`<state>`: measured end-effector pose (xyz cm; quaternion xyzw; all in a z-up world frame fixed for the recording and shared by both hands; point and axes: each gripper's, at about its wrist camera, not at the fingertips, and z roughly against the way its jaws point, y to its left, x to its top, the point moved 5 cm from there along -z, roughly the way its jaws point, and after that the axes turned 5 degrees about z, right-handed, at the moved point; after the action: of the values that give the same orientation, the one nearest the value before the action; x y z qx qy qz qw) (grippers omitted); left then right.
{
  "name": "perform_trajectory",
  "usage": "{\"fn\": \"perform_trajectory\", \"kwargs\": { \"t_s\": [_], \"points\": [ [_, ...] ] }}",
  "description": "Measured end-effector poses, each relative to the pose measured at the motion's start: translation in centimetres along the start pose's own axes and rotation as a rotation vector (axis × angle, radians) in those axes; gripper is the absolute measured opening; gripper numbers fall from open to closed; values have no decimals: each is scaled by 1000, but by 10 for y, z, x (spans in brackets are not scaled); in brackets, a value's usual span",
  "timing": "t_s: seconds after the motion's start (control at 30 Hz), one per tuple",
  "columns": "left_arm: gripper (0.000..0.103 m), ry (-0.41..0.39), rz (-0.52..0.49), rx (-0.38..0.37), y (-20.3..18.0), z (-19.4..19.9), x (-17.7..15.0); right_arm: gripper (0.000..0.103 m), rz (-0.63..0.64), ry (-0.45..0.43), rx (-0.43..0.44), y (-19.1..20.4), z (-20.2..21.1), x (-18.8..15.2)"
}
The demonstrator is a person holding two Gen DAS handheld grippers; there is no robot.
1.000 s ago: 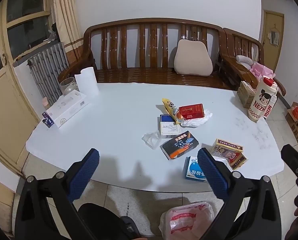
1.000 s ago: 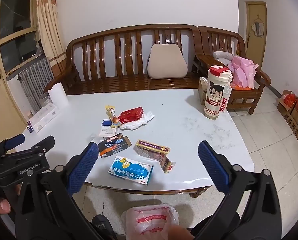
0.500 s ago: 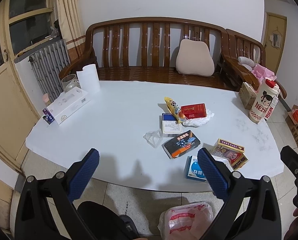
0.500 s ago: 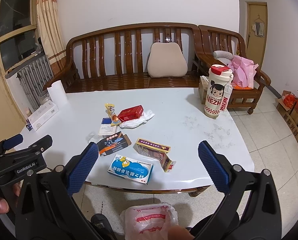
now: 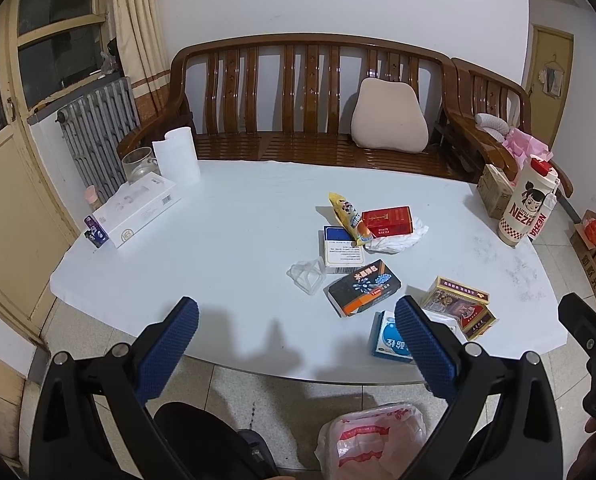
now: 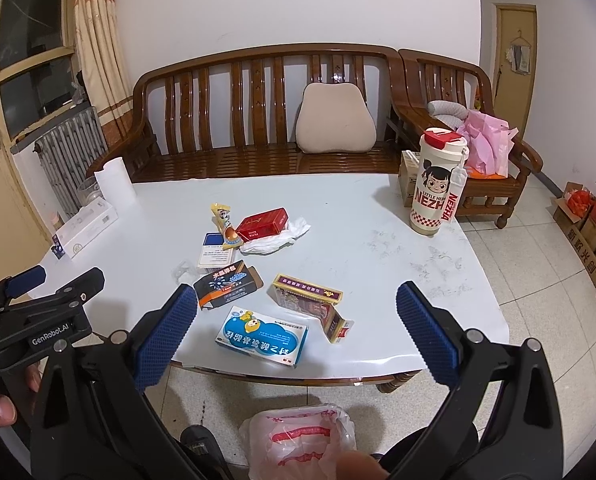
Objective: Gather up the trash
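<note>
Roughly eight scraps of litter [image 6: 258,224] on one table [image 6: 358,208], both tools [image 5: 296,314] [image 6: 296,312] spread.

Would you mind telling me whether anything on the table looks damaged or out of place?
The gold-and-maroon box near the front edge has its end torn open, flaps splayed. A crumpled white tissue lies half under the red box.

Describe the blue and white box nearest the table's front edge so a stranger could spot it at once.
Start at the white table in front of the brown wooden bench and go to its near edge. Lying flat there is the blue and white cardboard box, nearest the edge of all the litter. Unlike the dark box and the gold-trimmed box beside it, it carries a cartoon figure on a blue oval.
</note>
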<state>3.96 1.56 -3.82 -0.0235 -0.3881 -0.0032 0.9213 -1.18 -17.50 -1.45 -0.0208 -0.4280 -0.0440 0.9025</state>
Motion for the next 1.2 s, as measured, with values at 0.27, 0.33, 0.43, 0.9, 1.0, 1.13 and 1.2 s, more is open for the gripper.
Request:
{"fn": "perform_trajectory", "kwargs": {
  "t_s": [0.27,0.33,0.43,0.9,1.0,1.13,1.2],
  "points": [
    [96,1,3,0,1,1,0,98,1,1,-1,1,0,0],
    [96,0,4,-1,1,1,0,98,2,2,-2,1,0,0],
    [96,1,2,-2,2,1,0,98,11,2,-7,2,0,0],
    [96,3,7,-5,3,1,0,98,10,-1,-9,0,3,0],
    [96,3,6,-4,3,1,0,98,11,-1,-10,0,4,-1],
    [96,2,5,-6,3,2,-1,98,11,0,-11,0,4,-1],
    [96,3,6,-7,3,2,-1,98,11,0,-11,0,3,-1]
  ]
}}
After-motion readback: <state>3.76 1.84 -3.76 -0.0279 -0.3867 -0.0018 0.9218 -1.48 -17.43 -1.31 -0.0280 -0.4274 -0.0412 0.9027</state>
